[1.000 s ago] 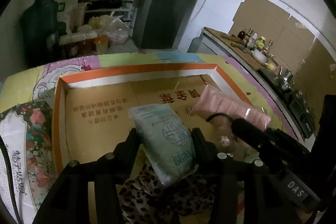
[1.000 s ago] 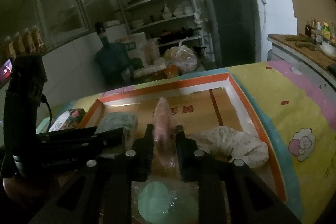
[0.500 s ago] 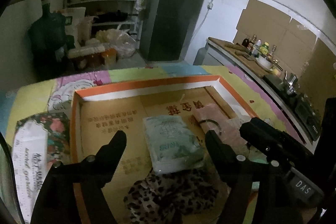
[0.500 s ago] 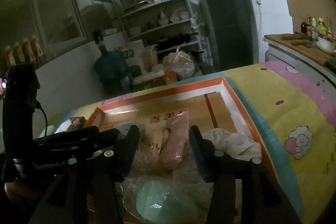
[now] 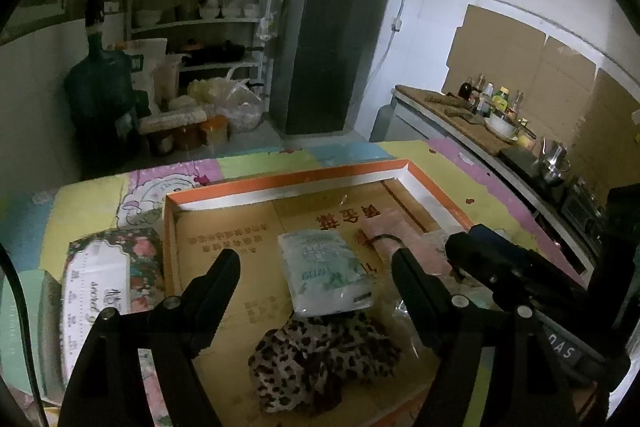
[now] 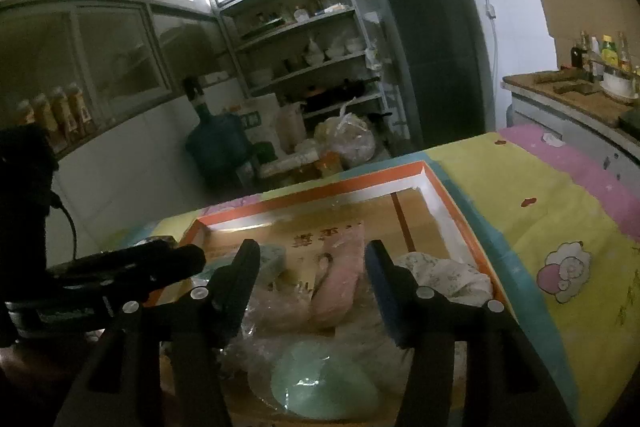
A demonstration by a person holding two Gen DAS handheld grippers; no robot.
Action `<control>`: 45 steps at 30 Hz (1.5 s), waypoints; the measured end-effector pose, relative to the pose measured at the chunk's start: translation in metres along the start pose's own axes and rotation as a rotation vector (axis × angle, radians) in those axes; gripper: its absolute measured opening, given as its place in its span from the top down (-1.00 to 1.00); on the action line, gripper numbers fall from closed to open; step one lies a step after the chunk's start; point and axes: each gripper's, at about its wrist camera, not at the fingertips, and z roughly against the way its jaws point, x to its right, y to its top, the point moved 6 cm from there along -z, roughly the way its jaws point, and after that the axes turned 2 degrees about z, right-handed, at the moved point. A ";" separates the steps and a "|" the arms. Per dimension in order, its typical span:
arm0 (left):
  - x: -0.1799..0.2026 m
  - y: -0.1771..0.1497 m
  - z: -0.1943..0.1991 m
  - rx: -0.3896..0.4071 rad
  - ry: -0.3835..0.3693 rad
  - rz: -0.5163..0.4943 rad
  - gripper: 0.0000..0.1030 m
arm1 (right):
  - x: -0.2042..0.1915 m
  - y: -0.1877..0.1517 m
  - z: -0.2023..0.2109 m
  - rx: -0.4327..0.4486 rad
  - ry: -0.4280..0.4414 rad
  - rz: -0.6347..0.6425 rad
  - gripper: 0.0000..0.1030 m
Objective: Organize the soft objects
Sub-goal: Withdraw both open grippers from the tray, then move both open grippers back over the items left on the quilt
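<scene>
A green tissue pack lies flat in the orange-rimmed cardboard tray, its near end resting on a leopard-print cloth. My left gripper hovers above it, open wide, touching nothing. To the right lies a pink pack. In the right wrist view that pink pack lies below and between the fingers of my right gripper. Its jaws are opening and the pads stand clear of the pack. A pale green round item in clear plastic lies just under that gripper.
A white flowered cloth is bunched at the tray's right wall. A floral tissue box lies left of the tray on the colourful table cover. Shelves, a dark fridge and a counter with bottles stand beyond.
Both grippers opened and let go. The green pack dropped flat into the tray as the left gripper rose and drew back. The pink pack tipped from upright to lying down.
</scene>
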 end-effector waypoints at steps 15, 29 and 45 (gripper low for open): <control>-0.011 -0.007 0.045 0.084 0.011 -0.004 -0.66 | -0.026 -0.009 0.036 0.021 -0.032 0.025 -0.40; -0.033 -0.029 0.098 0.143 0.031 0.017 -0.72 | -0.062 -0.017 0.069 0.044 -0.038 0.063 -0.41; -0.076 -0.063 0.158 0.185 0.086 0.048 -0.72 | -0.110 -0.032 0.098 0.053 -0.011 0.106 -0.41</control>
